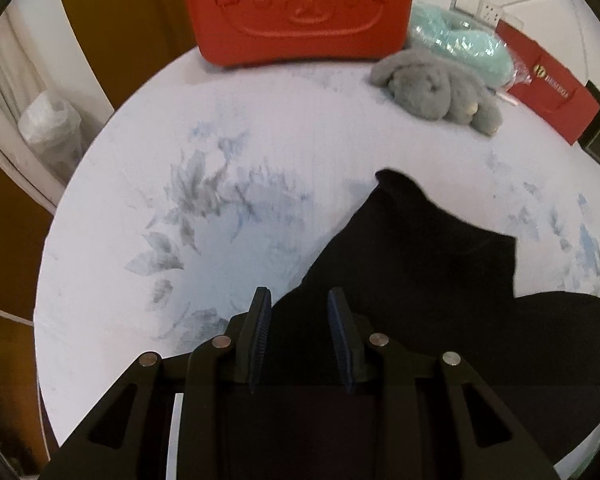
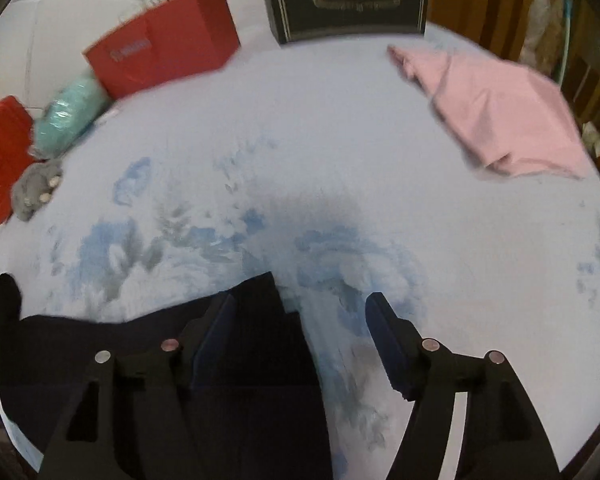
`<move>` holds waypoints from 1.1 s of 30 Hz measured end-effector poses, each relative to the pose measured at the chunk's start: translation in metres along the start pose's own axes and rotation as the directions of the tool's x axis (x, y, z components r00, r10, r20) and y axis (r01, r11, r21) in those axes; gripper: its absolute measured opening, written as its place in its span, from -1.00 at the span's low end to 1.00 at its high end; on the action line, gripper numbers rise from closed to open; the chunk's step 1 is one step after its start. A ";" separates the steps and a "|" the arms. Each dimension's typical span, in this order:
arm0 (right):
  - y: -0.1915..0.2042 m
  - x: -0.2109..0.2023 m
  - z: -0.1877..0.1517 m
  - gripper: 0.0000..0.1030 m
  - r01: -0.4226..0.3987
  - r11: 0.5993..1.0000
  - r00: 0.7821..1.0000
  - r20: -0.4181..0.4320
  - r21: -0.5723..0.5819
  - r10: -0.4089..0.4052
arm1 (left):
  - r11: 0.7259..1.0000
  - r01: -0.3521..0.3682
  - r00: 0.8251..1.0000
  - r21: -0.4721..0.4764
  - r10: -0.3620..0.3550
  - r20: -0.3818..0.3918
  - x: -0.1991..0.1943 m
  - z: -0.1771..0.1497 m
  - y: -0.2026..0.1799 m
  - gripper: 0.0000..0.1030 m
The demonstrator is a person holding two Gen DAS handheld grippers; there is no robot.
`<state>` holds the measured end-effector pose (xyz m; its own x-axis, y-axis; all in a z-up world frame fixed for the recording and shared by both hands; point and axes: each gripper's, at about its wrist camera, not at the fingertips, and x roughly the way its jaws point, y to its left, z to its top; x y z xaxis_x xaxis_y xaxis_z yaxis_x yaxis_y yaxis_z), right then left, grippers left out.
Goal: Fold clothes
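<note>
A black garment [image 1: 428,264] lies on the floral-print white bed sheet [image 1: 260,140]; it also shows at the lower left of the right wrist view [image 2: 148,344]. My left gripper [image 1: 300,296] is open and empty, hovering over the garment's left edge. My right gripper [image 2: 300,300] is open wide and empty, its left finger [image 2: 216,332] over the garment's right corner, its right finger over bare sheet. A pink garment [image 2: 500,116] lies crumpled at the far right of the bed.
A red plastic case [image 1: 300,12], a grey plush rabbit [image 1: 436,88], a teal bagged bundle [image 1: 460,40], a red paper bag [image 2: 164,52] and a dark box [image 2: 348,0] line the far edge. A bin with a bag [image 1: 52,128] stands beside the bed.
</note>
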<state>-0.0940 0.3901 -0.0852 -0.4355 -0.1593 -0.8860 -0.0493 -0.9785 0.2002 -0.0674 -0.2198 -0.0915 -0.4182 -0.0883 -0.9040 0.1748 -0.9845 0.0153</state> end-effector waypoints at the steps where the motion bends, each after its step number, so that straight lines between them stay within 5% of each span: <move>1: 0.003 -0.007 -0.004 0.33 -0.008 1.000 1.000 0.008 -0.011 0.008 | 1.000 0.013 1.000 0.003 -0.013 0.011 -0.004 -0.001 -0.001 -0.42; 5: 0.020 -0.018 -0.021 0.46 -0.081 0.995 0.997 -0.014 -0.059 0.080 | 0.998 0.049 0.999 0.041 -0.050 0.022 -0.004 -0.003 -0.008 -0.42; 8: 0.038 -0.011 -0.041 -0.06 -0.086 0.990 0.995 -0.063 -0.109 0.080 | 0.996 0.075 0.997 0.050 -0.076 0.011 0.000 -0.006 -0.016 -0.42; 11: 0.044 0.000 -0.060 -0.10 -0.115 0.988 0.988 -0.120 -0.107 0.102 | 0.994 0.096 0.995 0.060 -0.096 0.000 0.007 -0.006 -0.023 -0.40; 16: 0.020 0.005 -0.077 -0.26 -0.026 0.999 0.988 -0.154 -0.023 0.023 | 0.994 0.093 0.995 0.058 -0.091 -0.042 0.021 -0.011 -0.024 -0.32; 20: 0.033 -0.012 -0.062 -0.25 0.026 0.997 0.993 -0.116 -0.074 -0.035 | 0.995 0.087 0.993 0.054 -0.083 -0.082 0.030 -0.009 -0.020 -0.32; 23: 0.082 -0.021 -0.043 -0.18 -0.099 0.986 0.994 -0.068 -0.134 0.090 | 0.986 0.146 0.989 0.086 -0.145 -0.019 0.010 0.006 -0.021 -0.18; 24: 0.107 -0.019 -0.034 0.15 -0.153 0.976 0.987 -0.062 -0.152 0.146 | 0.981 0.160 0.987 0.106 -0.160 -0.009 0.007 0.011 -0.022 0.06; 26: 0.145 -0.011 -0.021 0.49 -0.228 0.959 0.973 -0.065 -0.169 0.220 | 0.973 0.177 0.983 0.151 -0.181 0.012 0.001 0.022 -0.026 0.14; 33: 0.286 0.038 -0.008 0.28 -0.327 0.904 0.944 -0.134 -0.277 0.300 | 0.968 0.168 0.983 0.186 -0.178 0.037 0.002 0.042 -0.023 0.14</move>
<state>-0.1177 0.1036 -0.0649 -0.3060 -0.4620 -0.8324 0.3465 -0.8685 0.3546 -0.1095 -0.2035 -0.0754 -0.4755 0.0825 -0.8758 -0.0666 -0.9961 -0.0577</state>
